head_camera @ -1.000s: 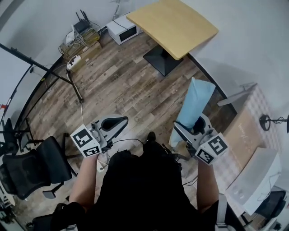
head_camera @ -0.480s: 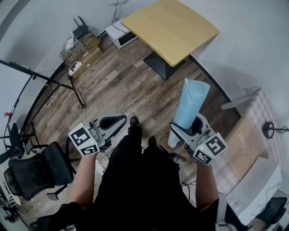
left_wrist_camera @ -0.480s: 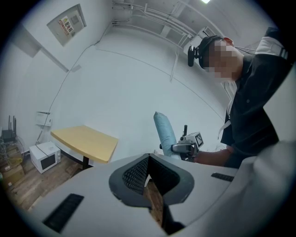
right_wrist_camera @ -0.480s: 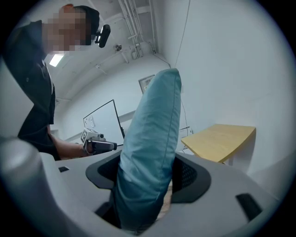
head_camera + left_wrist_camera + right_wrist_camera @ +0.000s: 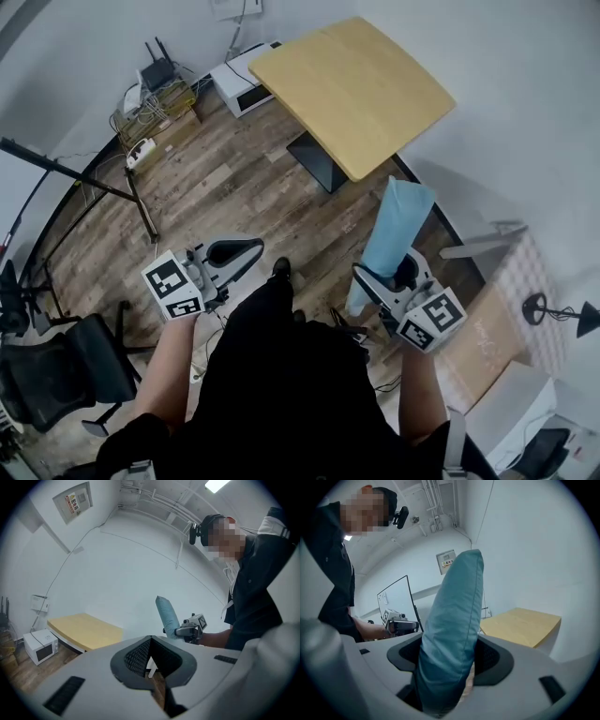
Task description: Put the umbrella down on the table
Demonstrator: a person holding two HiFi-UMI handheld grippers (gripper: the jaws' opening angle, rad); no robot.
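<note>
Grey-brown plank floor [image 5: 234, 197] lies under me. Ahead stands the bench [image 5: 352, 84], a pale wooden top on a dark pedestal foot [image 5: 314, 161], close to the plain white wall [image 5: 506, 112]. Left of it, against the wall, a white microwave [image 5: 246, 77] sits on the floor. Beside that is a router [image 5: 157, 67] with upright antennas above a tangle of cables, and a power strip [image 5: 141, 148] lies nearby. A black stand [image 5: 127, 191] slants across the floor at my left, with a black office chair [image 5: 52, 370] nearer to me. At my right is a checked surface [image 5: 539, 272], and a white box [image 5: 511, 412] is near it. A ceiling light [image 5: 216, 484] glows overhead, near some white pipes [image 5: 154, 498].
</note>
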